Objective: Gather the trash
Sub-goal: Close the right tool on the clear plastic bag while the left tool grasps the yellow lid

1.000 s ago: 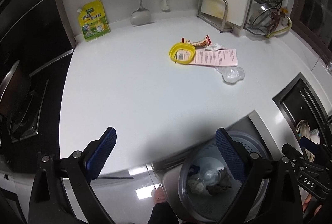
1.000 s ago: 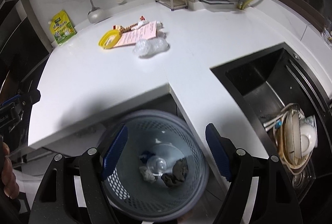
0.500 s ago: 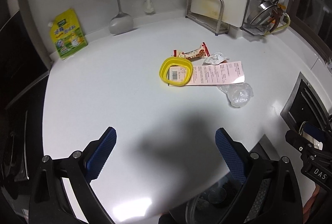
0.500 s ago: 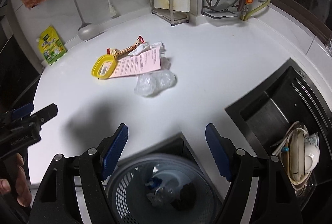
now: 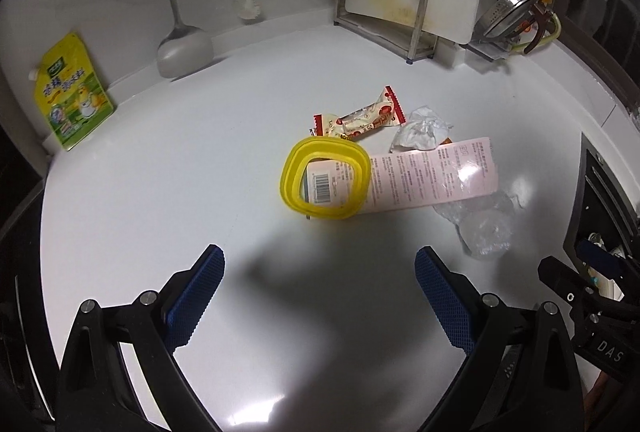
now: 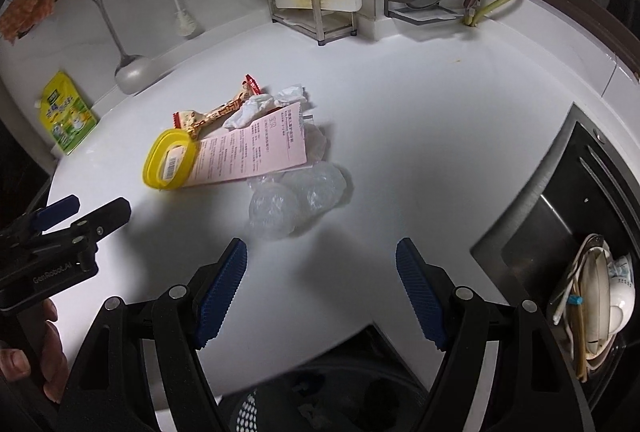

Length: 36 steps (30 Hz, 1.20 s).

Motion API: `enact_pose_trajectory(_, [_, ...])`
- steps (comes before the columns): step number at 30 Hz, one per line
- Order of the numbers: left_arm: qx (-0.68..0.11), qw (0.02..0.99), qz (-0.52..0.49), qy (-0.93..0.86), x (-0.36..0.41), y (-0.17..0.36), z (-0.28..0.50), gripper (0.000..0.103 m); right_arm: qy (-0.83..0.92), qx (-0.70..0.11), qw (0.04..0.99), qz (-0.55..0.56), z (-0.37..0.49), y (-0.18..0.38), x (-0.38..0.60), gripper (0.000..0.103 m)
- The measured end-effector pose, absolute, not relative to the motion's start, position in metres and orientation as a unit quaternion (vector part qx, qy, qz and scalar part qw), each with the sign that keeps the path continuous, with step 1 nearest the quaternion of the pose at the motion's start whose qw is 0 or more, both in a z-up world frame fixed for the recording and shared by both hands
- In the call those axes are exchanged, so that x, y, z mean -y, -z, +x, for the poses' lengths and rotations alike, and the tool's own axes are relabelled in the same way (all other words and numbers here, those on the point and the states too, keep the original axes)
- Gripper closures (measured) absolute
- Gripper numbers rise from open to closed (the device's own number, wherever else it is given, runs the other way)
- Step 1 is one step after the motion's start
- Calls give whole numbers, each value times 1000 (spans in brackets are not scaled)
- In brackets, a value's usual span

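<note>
A pile of trash lies on the white counter (image 5: 168, 168): a yellow plastic lid (image 5: 325, 178) (image 6: 170, 160), a pink paper sheet (image 5: 432, 176) (image 6: 256, 148), a snack wrapper (image 5: 360, 118) (image 6: 216, 112), a crumpled white tissue (image 5: 420, 130) (image 6: 264, 104) and a clear plastic blister pack (image 5: 484, 228) (image 6: 296, 198). My left gripper (image 5: 318, 296) is open and empty, above the counter just short of the yellow lid. My right gripper (image 6: 322, 290) is open and empty, just short of the blister pack. The trash bin rim (image 6: 256, 408) shows below the counter edge.
A green-yellow pouch (image 5: 72, 96) leans on the back wall at left. A ladle (image 5: 182, 48), a brush (image 5: 248, 0) and a cutting-board rack (image 5: 384, 12) line the back. A dark sink (image 6: 576, 232) with dishes lies at right. The other gripper shows at each view's edge.
Both grippers have moved up from over the trash bin and forward over the counter towards the trash pile. Both stayed open and empty.
</note>
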<state>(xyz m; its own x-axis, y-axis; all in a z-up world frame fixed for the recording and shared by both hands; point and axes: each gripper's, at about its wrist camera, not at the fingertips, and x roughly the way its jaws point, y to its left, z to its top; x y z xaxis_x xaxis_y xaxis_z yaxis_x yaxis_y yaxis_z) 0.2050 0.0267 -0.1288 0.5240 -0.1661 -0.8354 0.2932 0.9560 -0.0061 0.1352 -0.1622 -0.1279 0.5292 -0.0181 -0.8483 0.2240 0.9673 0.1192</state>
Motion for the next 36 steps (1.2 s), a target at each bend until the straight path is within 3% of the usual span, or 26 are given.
enact_pose_trajectory(34, [-491, 861, 61, 122, -40, 156, 224, 9, 94, -489, 863, 85, 195, 169, 138, 30])
enact_pose_trajectory(36, [-491, 861, 60, 122, -41, 156, 224, 9, 89, -486, 865, 86, 194, 169, 137, 37])
